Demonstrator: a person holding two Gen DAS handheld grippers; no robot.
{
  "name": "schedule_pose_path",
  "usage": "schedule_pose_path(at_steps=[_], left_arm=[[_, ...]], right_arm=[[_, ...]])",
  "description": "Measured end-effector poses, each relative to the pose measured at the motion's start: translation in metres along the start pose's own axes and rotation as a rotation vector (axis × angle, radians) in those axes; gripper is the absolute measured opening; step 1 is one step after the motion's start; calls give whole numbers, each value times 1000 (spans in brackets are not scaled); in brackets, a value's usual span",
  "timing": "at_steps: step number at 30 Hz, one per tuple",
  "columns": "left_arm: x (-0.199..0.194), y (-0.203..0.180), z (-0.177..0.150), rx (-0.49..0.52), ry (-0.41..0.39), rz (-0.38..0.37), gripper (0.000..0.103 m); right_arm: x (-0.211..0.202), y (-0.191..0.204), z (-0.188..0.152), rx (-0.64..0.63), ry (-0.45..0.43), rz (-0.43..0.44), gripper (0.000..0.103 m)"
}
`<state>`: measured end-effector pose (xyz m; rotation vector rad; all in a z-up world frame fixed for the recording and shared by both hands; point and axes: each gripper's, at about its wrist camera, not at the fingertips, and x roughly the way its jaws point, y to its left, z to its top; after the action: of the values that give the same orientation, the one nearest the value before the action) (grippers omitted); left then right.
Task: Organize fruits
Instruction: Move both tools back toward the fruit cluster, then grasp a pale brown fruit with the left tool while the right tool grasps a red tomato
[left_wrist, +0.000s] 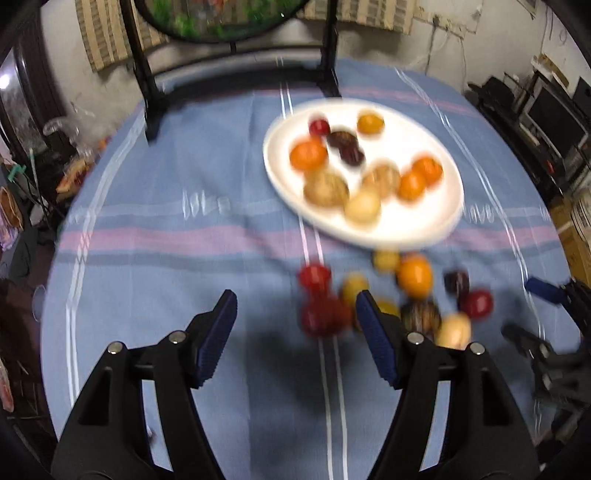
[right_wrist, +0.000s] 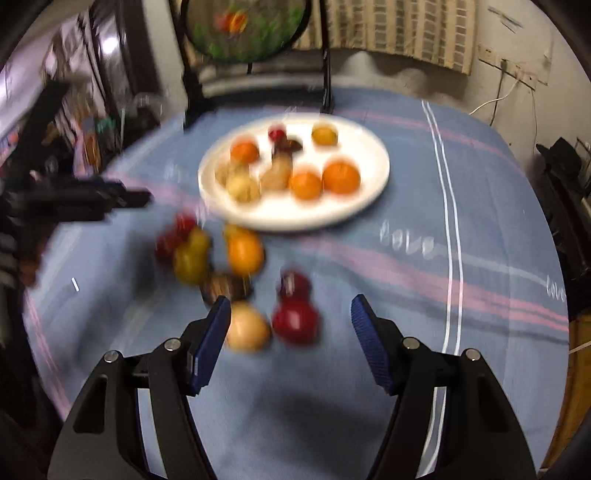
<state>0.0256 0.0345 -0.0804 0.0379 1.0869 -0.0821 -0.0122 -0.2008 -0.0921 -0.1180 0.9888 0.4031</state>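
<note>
- Fruit (right_wrist: 240, 254) lying loose on cloth (right_wrist: 480, 229) beside plate (right_wrist: 369, 199); more already plated.
- Left gripper (left_wrist: 295, 328): jaws apart, empty.
- Right gripper (right_wrist: 291, 328): jaws apart, straddling red fruit (right_wrist: 295, 321), likely lining up a pick.

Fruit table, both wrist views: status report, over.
Left gripper and right gripper open, empty. Round white plate part-filled; loose fruit pile on blue striped cloth. Nothing blocking.
</note>
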Motion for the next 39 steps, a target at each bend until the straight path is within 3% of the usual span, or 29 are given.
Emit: schedule_pose_path(at_steps=[4,9,11,15,22,27,30,35,39], left_arm=[[4,-14,-37,23,64,-48,68],[9,-38,-58,54,107,-72,68],[7,-48,-60,70,108,-82,68],[6,-64,-60,85,111,-106,69],[14,-97,-54,101,121,-164,69],[32,-117,-42,40,137,-173,68],[49,-122,-33,-37,160,-169,63],[65,-130,-30,-87,179,-133,43],[59,-130,-33,-72,173,-129,42]], right_arm=[[20,-21,-6,48,49,-22,68],[37,-39,5,199,60,72,67],[47,-38,10,216,75,120,63],[57,-25,15,201,132,187,41],[37,-39,7,249,108,211,39],[16,-64,-9,293,90,179,39],[11,-75,-19,314,86,174,39],[8,-82,-30,315,97,179,39],[4,-82,-32,296,96,193,39]])
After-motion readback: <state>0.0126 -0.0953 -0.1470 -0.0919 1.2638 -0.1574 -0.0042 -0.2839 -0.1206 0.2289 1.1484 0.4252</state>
